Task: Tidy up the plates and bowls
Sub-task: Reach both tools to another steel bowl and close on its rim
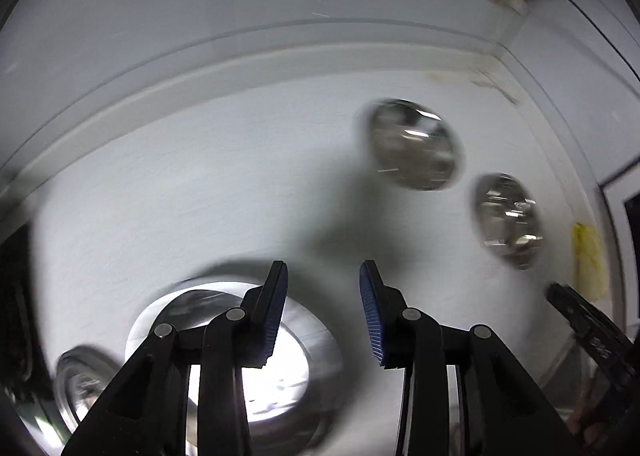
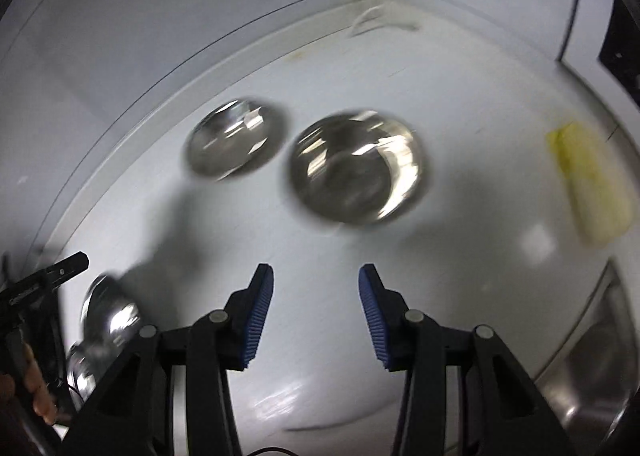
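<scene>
Steel everywhere on a white counter (image 1: 200,175), all of it motion-blurred. Far left and near, in the left wrist view: a small steel dish (image 1: 82,384), partly cut off by the frame edge. Just right of it, a white plate (image 1: 138,330) carrying a shiny steel bowl (image 1: 276,384), directly below the left tongs (image 1: 323,312), blue pads apart, nothing between them. Farther out and to the right, two more steel pieces well apart from the plate: a shallow steel plate (image 1: 414,145) and, nearer and further right, a deep steel bowl (image 1: 508,219). Beyond those, at the counter's right edge, a yellow cloth (image 1: 588,260).

From the right wrist view, same pair ahead: shallow steel plate (image 2: 236,143) on the left, deep steel bowl (image 2: 356,169) just beside it on the right, not touching. Right tongs (image 2: 316,312) spread wide over bare counter, short of both, gripping nothing. Yellow cloth (image 2: 592,187) far right; sink (image 2: 592,368) at the near right corner.
</scene>
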Available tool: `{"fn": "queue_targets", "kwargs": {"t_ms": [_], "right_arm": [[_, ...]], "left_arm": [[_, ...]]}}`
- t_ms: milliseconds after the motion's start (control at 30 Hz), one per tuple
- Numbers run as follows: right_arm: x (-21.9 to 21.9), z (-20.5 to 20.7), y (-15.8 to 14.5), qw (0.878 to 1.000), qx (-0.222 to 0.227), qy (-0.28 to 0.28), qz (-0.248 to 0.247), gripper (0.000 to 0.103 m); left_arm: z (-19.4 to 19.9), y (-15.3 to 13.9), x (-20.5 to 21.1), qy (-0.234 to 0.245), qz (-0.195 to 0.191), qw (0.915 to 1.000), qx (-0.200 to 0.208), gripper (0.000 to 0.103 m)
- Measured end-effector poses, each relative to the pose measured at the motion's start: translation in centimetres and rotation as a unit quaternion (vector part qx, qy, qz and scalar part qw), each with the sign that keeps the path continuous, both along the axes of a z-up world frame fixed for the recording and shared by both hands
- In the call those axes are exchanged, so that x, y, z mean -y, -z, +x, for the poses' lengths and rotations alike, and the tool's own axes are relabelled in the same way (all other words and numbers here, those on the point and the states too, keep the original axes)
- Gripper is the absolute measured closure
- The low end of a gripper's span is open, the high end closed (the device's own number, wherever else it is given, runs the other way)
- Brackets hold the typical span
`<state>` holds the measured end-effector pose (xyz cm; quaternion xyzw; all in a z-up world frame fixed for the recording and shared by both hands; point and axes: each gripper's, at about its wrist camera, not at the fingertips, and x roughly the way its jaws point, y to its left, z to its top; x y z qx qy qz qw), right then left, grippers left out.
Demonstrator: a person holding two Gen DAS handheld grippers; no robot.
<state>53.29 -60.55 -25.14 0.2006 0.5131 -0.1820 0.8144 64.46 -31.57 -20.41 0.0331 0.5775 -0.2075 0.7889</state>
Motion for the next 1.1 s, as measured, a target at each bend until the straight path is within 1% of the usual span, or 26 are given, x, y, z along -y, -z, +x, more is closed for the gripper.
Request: {"fn": "queue_targets", "kwargs": {"t_ms": [33, 67, 133, 167, 233, 367, 500, 667, 700, 733, 767, 800, 833, 900, 967, 1100], "right_arm": [[1.3, 0.4, 0.1, 1.000, -0.002, 0.003, -0.008, 0.060], [2.3, 0.9, 0.3, 1.000, -0.004, 0.004, -0.015, 0.060], [4.0, 1.9, 0.7, 1.000, -0.005, 0.004, -0.026, 0.060], [4.9, 2.4, 0.9, 1.000, -0.005, 0.004, -0.028, 0.060], [6.6, 3.3, 1.9, 1.000, -0.006, 0.002, -0.030, 0.060], [8.6, 4.7, 3.5, 1.000, -0.013, -0.005, -0.023, 0.060], [9.7, 5.6, 5.6, 1.000, -0.025, -0.013, -0.009, 0.060], [10.1, 6.0, 6.8, 0.999, -0.031, -0.010, -0.010, 0.060], [10.1, 6.1, 6.9, 0.999, -0.034, -0.010, -0.011, 0.061], [10.1, 6.2, 7.1, 0.999, -0.035, -0.010, -0.011, 0.068], [10.0, 6.2, 7.3, 0.999, -0.037, -0.011, -0.012, 0.077], [10.0, 6.2, 7.4, 0.999, -0.038, -0.012, -0.009, 0.089], [9.8, 6.2, 7.5, 0.999, -0.042, -0.013, -0.006, 0.092], [9.3, 5.9, 7.5, 0.999, -0.047, -0.017, -0.015, 0.092], [9.1, 5.4, 7.4, 0.999, -0.048, -0.013, -0.007, 0.092], [7.5, 4.2, 5.9, 0.999, -0.041, -0.014, -0.012, 0.092]], "left_arm": [[-0.1, 0.3, 1.8, 0.012, -0.002, 0.9999, -0.007, 0.071], [-0.2, 0.9, 5.3, 0.034, 0.000, 0.9993, -0.018, 0.071], [0.0, 1.8, 9.2, 0.053, 0.002, 0.9981, -0.031, 0.071], [0.0, 2.7, 11.9, 0.062, 0.009, 0.9972, -0.040, 0.071], [0.0, 4.0, 14.9, 0.067, 0.018, 0.9964, -0.049, 0.071], [0.5, 5.6, 18.4, 0.055, 0.034, 0.9958, -0.064, 0.071], [1.0, 7.2, 20.3, 0.049, 0.047, 0.9953, -0.069, 0.071], [1.4, 9.2, 22.5, 0.042, 0.071, 0.9941, -0.071, 0.071], [1.4, 9.5, 22.8, 0.043, 0.074, 0.9936, -0.074, 0.072], [1.5, 9.8, 23.0, 0.043, 0.076, 0.9933, -0.076, 0.078], [1.5, 10.2, 23.3, 0.044, 0.080, 0.9928, -0.077, 0.083], [1.6, 10.4, 23.4, 0.045, 0.081, 0.9926, -0.078, 0.089], [1.6, 10.3, 23.6, 0.048, 0.075, 0.9931, -0.077, 0.089], [1.3, 10.0, 23.3, 0.053, 0.079, 0.9929, -0.070, 0.089], [1.2, 9.6, 23.2, 0.057, 0.078, 0.9931, -0.066, 0.090], [0.3, 8.0, 21.9, 0.067, 0.072, 0.9939, -0.050, 0.091]]}}
